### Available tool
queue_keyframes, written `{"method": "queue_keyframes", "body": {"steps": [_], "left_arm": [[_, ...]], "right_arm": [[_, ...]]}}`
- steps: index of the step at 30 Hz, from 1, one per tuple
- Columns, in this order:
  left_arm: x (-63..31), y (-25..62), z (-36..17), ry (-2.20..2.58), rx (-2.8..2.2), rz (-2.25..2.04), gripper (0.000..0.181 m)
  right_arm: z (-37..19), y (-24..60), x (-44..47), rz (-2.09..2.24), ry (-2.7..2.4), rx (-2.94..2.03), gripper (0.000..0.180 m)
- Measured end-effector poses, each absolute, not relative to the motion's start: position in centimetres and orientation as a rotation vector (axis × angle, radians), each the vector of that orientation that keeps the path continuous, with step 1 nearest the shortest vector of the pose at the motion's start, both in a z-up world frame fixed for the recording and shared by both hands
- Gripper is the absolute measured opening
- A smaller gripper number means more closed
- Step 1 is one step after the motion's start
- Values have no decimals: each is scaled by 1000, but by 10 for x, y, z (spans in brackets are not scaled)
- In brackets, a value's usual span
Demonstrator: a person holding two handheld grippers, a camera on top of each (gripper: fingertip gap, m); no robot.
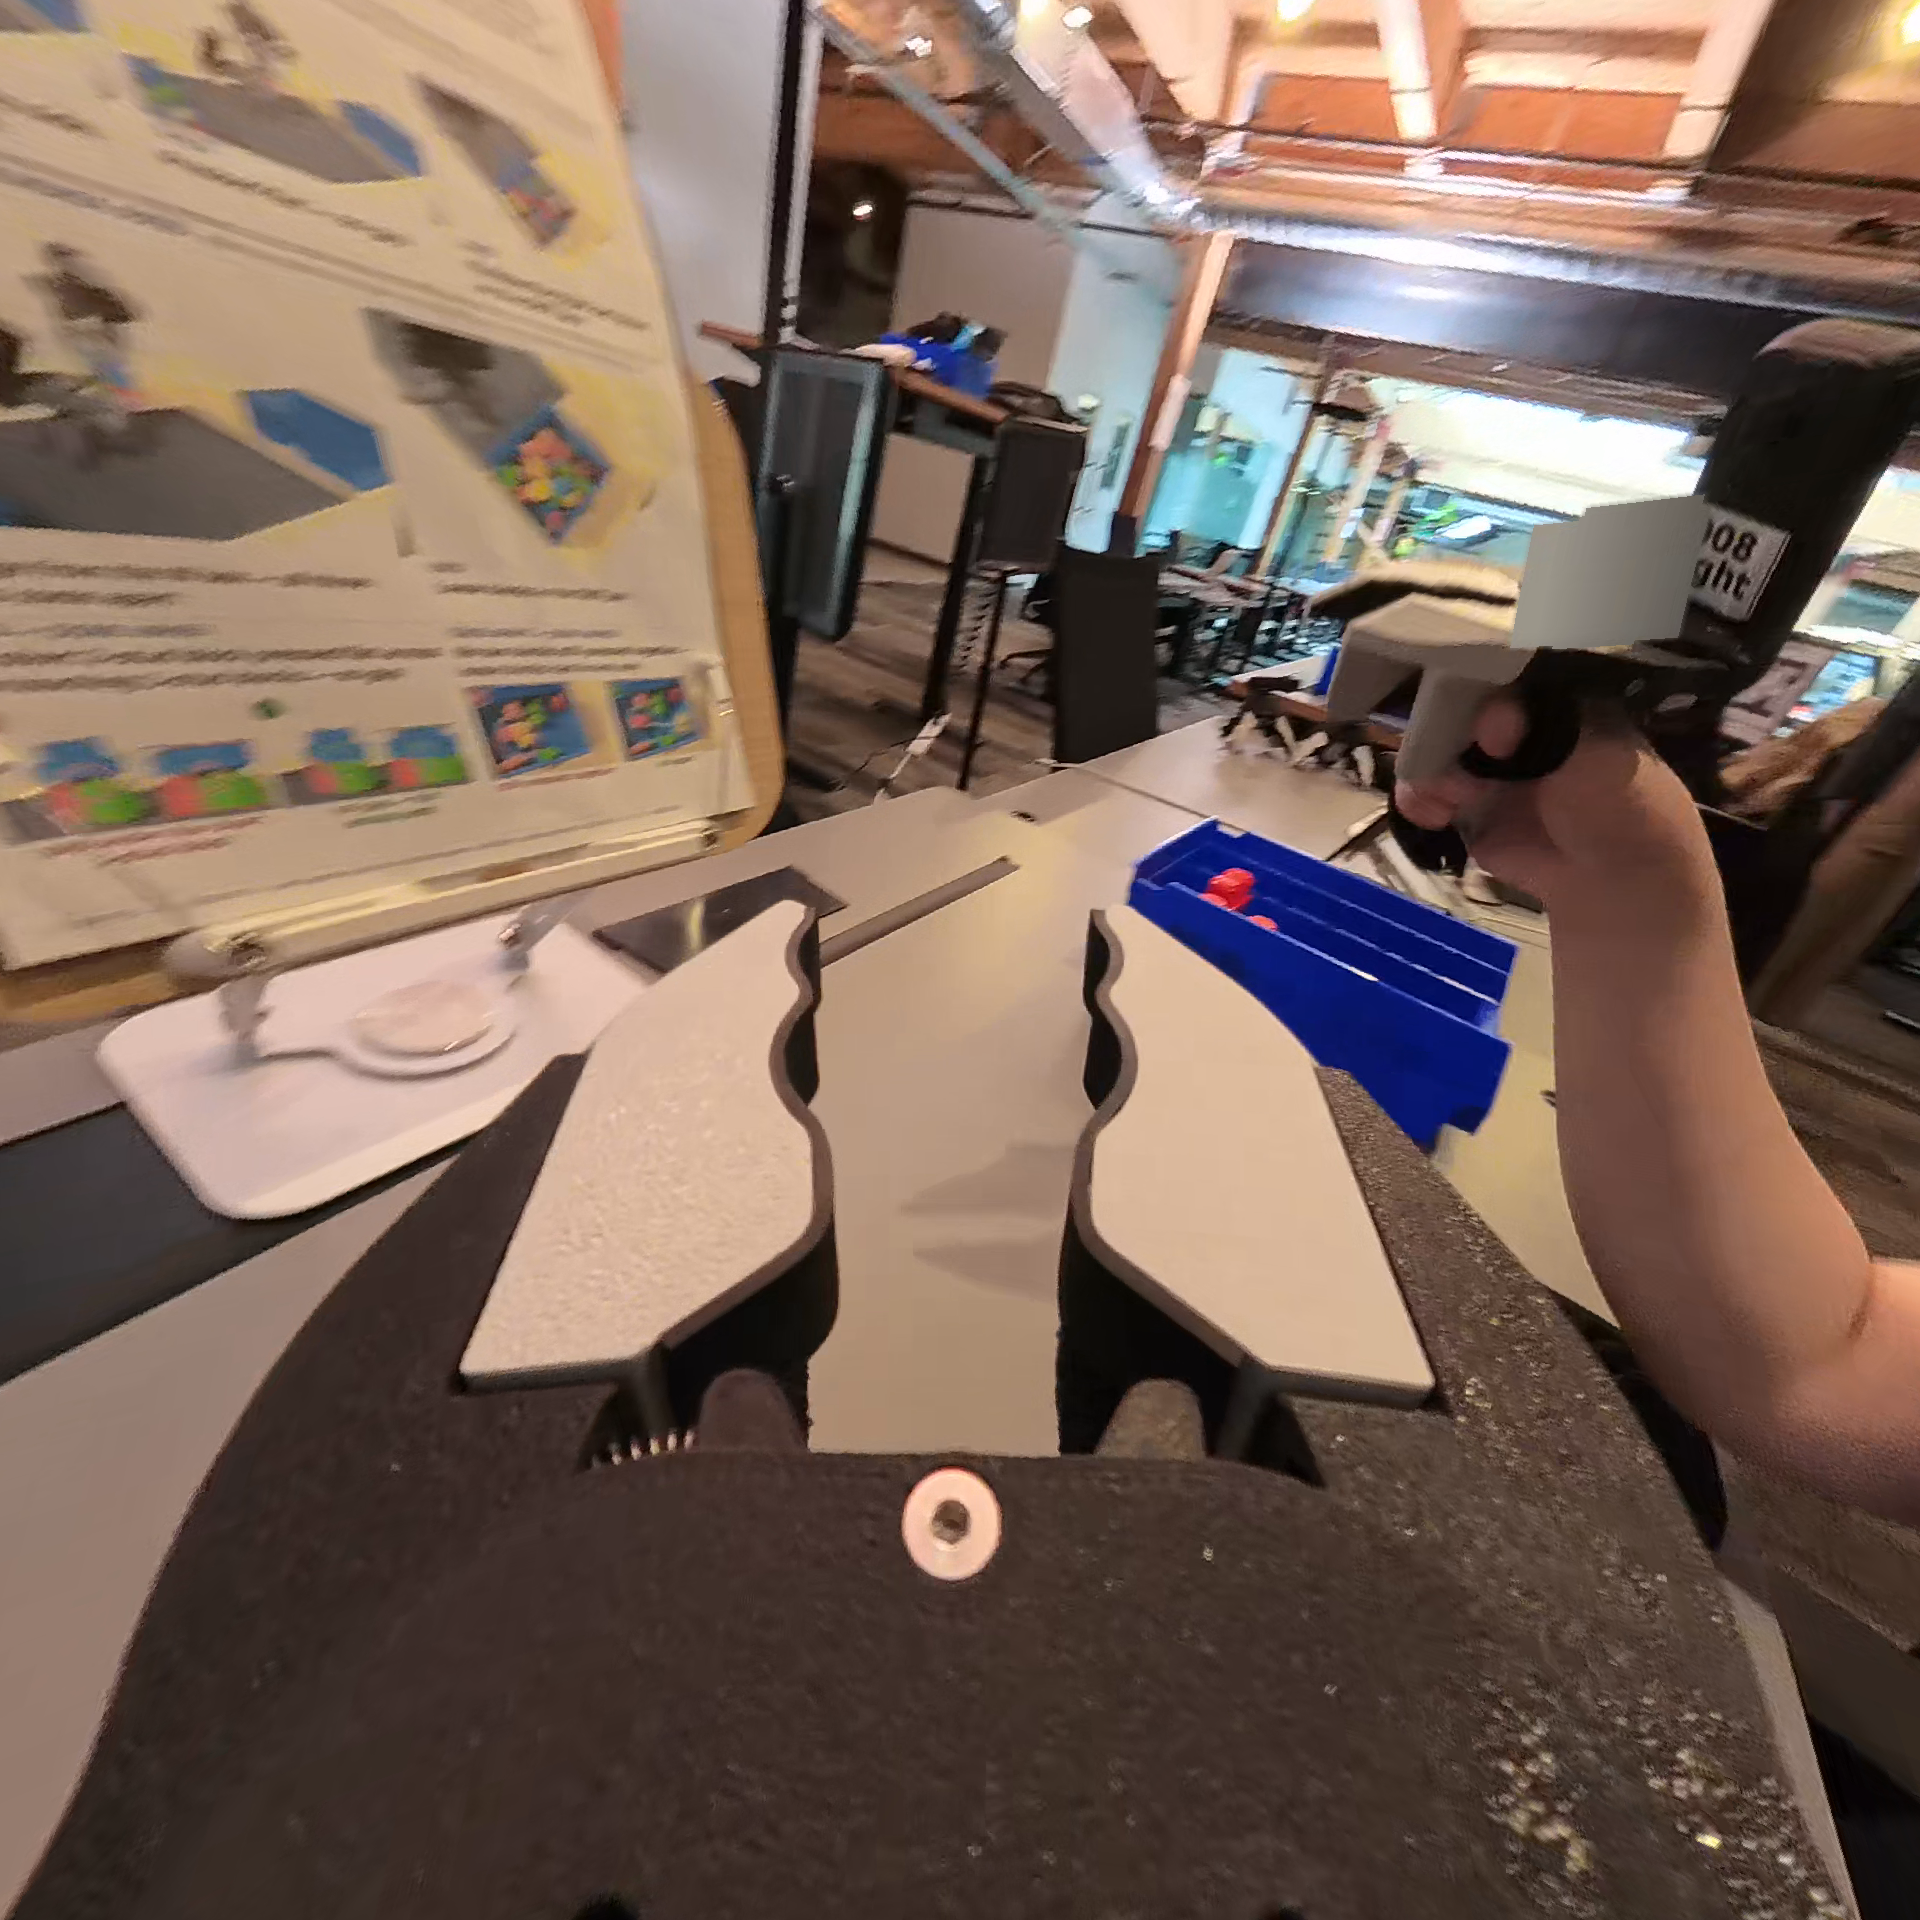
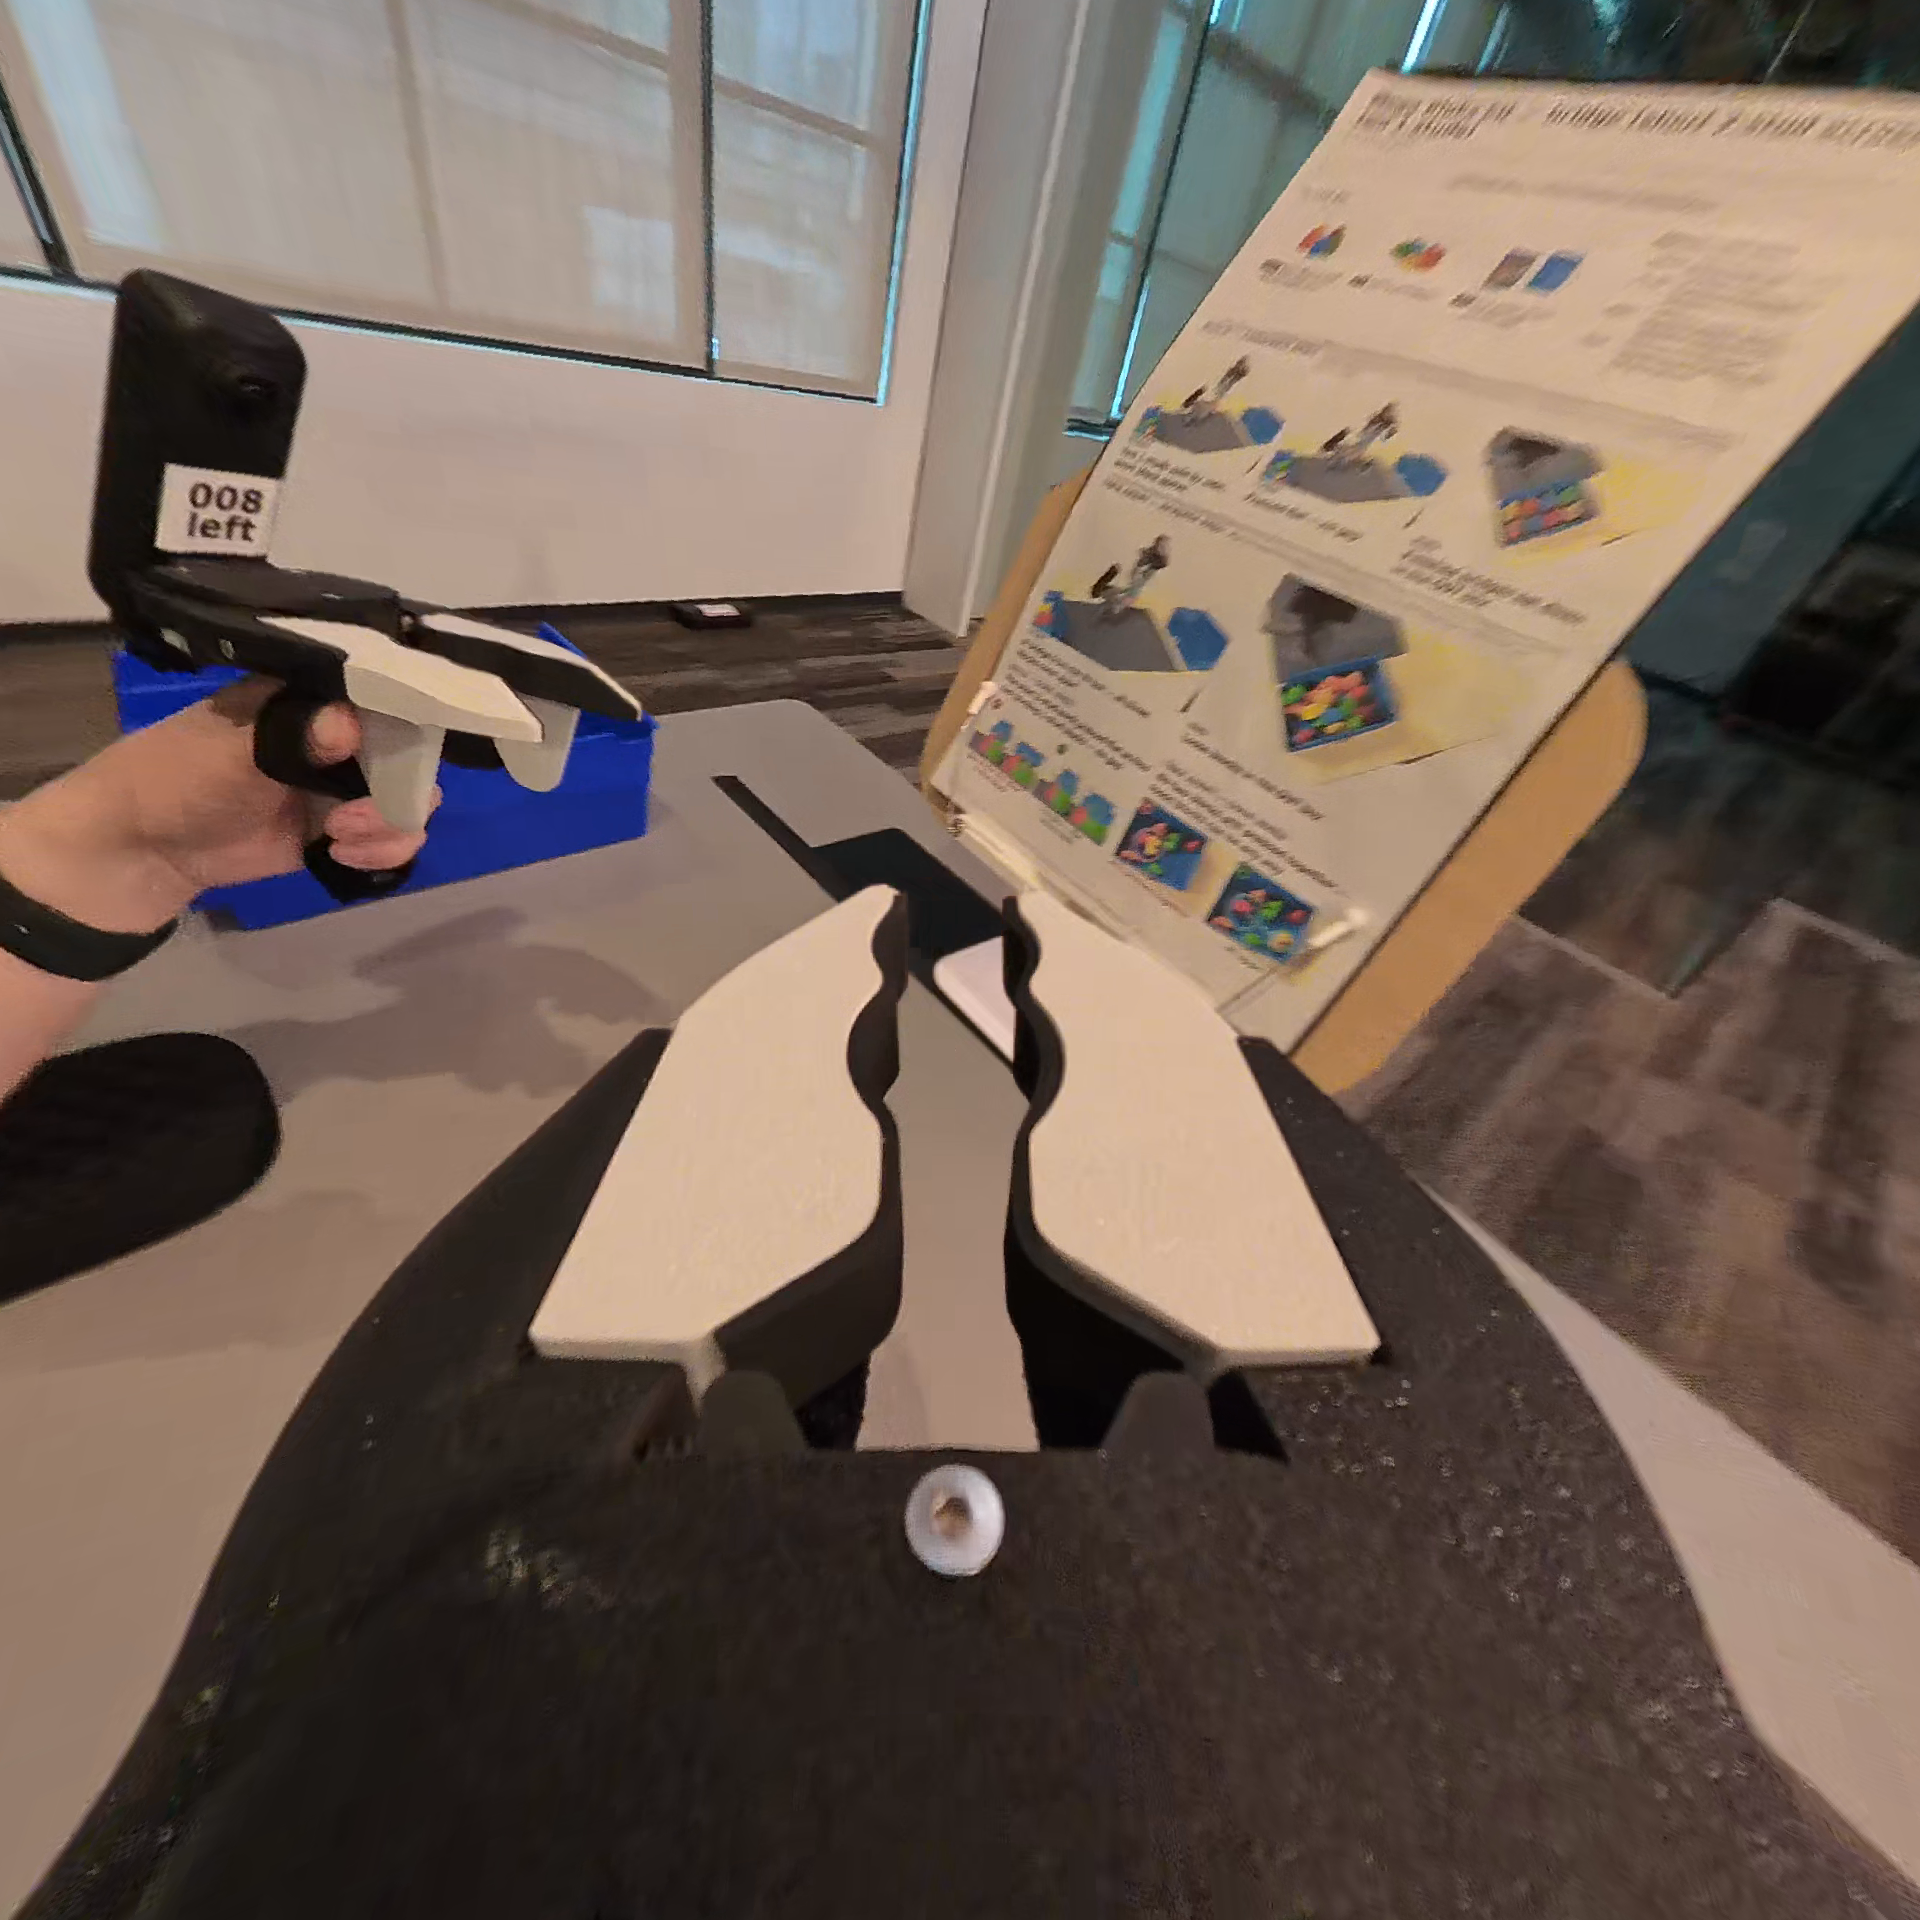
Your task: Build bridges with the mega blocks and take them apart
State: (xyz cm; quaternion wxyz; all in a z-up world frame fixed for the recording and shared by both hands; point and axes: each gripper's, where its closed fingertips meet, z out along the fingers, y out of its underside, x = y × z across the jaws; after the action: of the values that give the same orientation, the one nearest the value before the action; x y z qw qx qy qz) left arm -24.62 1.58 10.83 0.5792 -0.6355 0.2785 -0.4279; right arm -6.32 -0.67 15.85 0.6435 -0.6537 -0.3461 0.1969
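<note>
My left gripper (image 1: pixel 951 925) is open and empty above the grey table (image 1: pixel 935 1091). To its right stands a blue bin (image 1: pixel 1351 997) with red mega blocks (image 1: pixel 1231 888) inside. My right gripper (image 1: pixel 1382 623) hangs above that bin, held by a hand. In the right wrist view my right gripper (image 2: pixel 954 904) is open with a narrower gap and empty, above the table (image 2: pixel 468 1039). The left gripper (image 2: pixel 587 722) shows there at the left, held by a hand in front of a blue bin (image 2: pixel 488 821). No built bridge is in view.
A tilted instruction board (image 1: pixel 343 468) on a white stand (image 1: pixel 312 1091) stands at the table's far edge; it also shows in the right wrist view (image 2: pixel 1351 582). A dark slot (image 2: pixel 831 842) cuts the table top. A black rounded shape (image 2: pixel 104 1153) lies at the left.
</note>
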Motion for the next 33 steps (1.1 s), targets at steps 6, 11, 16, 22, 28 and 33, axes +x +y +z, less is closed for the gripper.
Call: {"method": "queue_keyframes", "body": {"steps": [6,11,16,22,28,33], "left_arm": [[-286,21,100,655,-1589,-797,48],[-342,-7,84,863,-1823,-511,38],[-458,-2,70,920,-1935,-116,48],[-551,1,-5,1151,-2170,7,53],[-598,20,-77,1572,-2239,505,50],[-609,33,-101,1622,-2274,470,52]], "right_arm": [[108,15,-94,659,-771,-1528,12],[79,30,-83,725,-749,-1645,12],[71,40,-70,694,-734,-1685,12],[61,44,-71,756,-720,-1701,11],[68,34,-78,999,-672,-1629,6],[59,39,-71,968,-659,-1680,5]]}}
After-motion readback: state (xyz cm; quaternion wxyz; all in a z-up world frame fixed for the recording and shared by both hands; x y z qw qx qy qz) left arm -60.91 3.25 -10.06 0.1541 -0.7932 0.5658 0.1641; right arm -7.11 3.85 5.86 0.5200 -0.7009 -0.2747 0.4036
